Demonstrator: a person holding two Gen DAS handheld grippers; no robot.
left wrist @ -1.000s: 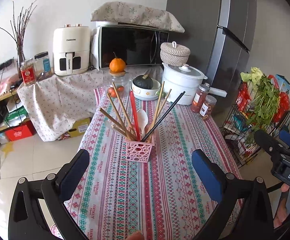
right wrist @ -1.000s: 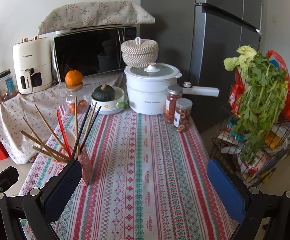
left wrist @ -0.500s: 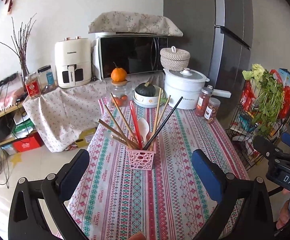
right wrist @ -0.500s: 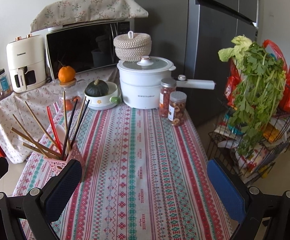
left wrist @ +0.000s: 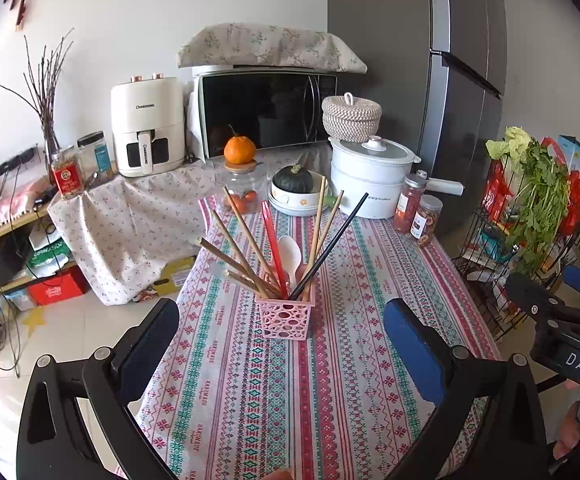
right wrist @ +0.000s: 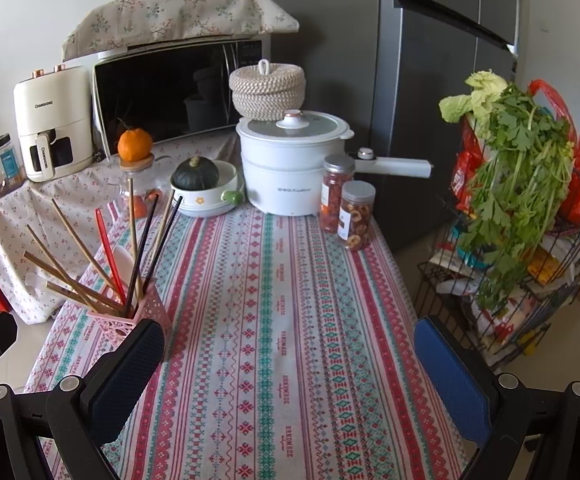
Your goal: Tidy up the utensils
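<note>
A pink perforated utensil basket [left wrist: 286, 316] stands on the striped tablecloth [left wrist: 330, 380]. It holds several wooden chopsticks [left wrist: 238, 248], a black chopstick [left wrist: 332, 246], a red utensil [left wrist: 272, 240] and a white spoon [left wrist: 291, 252]. My left gripper [left wrist: 282, 344] is open and empty, just in front of the basket. The basket also shows at the left of the right wrist view [right wrist: 130, 312]. My right gripper [right wrist: 288, 364] is open and empty above the cloth [right wrist: 274, 320], to the right of the basket.
At the table's far end stand a white electric pot [right wrist: 294, 168], two jars [right wrist: 348, 212], a bowl with a dark squash [right wrist: 206, 188] and a jar topped by an orange [right wrist: 135, 148]. A wire rack with greens [right wrist: 518, 208] stands right of the table. A fridge [right wrist: 430, 80] is behind.
Both grippers have drawn back and risen a little, so the basket and table look farther off. Nothing on the table has moved. Both stay open.
</note>
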